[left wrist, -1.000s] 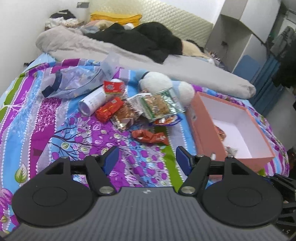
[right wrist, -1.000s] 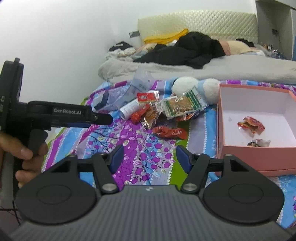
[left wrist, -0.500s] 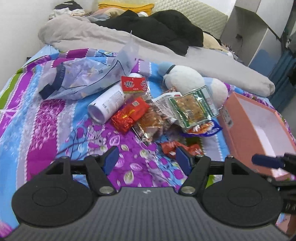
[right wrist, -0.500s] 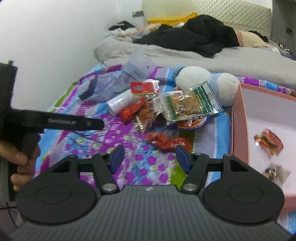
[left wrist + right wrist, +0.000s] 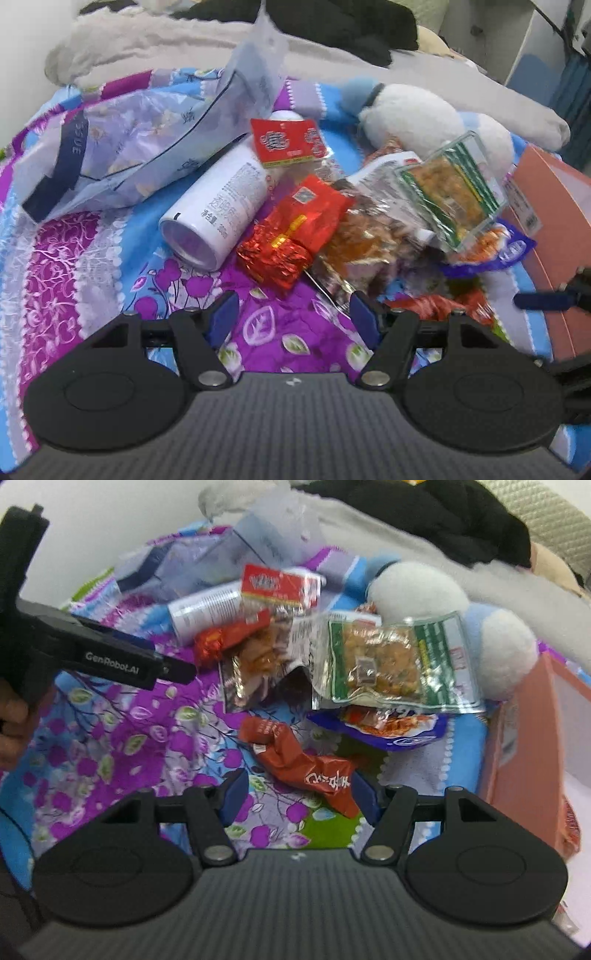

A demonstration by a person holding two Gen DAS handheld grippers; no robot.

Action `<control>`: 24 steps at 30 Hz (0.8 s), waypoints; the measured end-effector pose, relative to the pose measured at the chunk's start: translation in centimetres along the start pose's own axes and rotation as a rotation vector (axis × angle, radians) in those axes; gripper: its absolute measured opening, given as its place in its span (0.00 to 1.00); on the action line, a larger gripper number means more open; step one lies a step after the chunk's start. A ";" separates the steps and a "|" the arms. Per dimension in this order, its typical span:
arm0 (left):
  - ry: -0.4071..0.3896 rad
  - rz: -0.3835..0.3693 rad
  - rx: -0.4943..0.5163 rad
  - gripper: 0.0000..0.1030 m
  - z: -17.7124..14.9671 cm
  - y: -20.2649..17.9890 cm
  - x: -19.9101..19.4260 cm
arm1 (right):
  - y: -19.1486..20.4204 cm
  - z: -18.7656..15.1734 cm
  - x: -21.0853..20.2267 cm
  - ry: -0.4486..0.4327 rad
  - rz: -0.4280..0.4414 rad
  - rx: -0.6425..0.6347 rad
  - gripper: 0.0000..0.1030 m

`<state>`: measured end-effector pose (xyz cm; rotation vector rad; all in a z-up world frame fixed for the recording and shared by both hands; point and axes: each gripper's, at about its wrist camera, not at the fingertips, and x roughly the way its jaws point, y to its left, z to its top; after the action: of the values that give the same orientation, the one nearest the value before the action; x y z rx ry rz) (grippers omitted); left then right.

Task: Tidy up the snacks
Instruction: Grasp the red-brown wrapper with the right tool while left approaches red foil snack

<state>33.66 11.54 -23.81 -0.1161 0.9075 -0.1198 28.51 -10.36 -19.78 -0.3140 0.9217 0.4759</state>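
Lying crumpled just left of the pink box [image 5: 524, 738], the red-brown wrapper [image 5: 303, 764] bears white lettering. Right gripper [image 5: 297, 797] and left gripper [image 5: 293, 319] gape wide, both empty.

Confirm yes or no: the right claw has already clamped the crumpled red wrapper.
No: the right claw stands open, its fingers on either side of the crumpled red wrapper lying on the bedspread.
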 end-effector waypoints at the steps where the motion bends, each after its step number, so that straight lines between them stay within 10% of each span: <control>1: 0.003 0.001 -0.013 0.69 0.3 0.4 0.5 | 0.2 0.1 0.8 0.016 -0.003 -0.017 0.62; 9: 0.008 0.032 0.029 0.63 1.5 0.5 4.1 | 3.0 -0.3 4.5 0.018 -0.120 -0.315 0.61; 24: -0.029 0.049 0.057 0.43 0.7 -0.4 4.1 | 3.0 0.2 4.5 0.030 -0.115 -0.322 0.36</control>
<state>36.68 10.55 -26.48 -0.0421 0.8762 -0.0977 29.35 -6.59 -23.51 -0.6650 0.8502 0.5146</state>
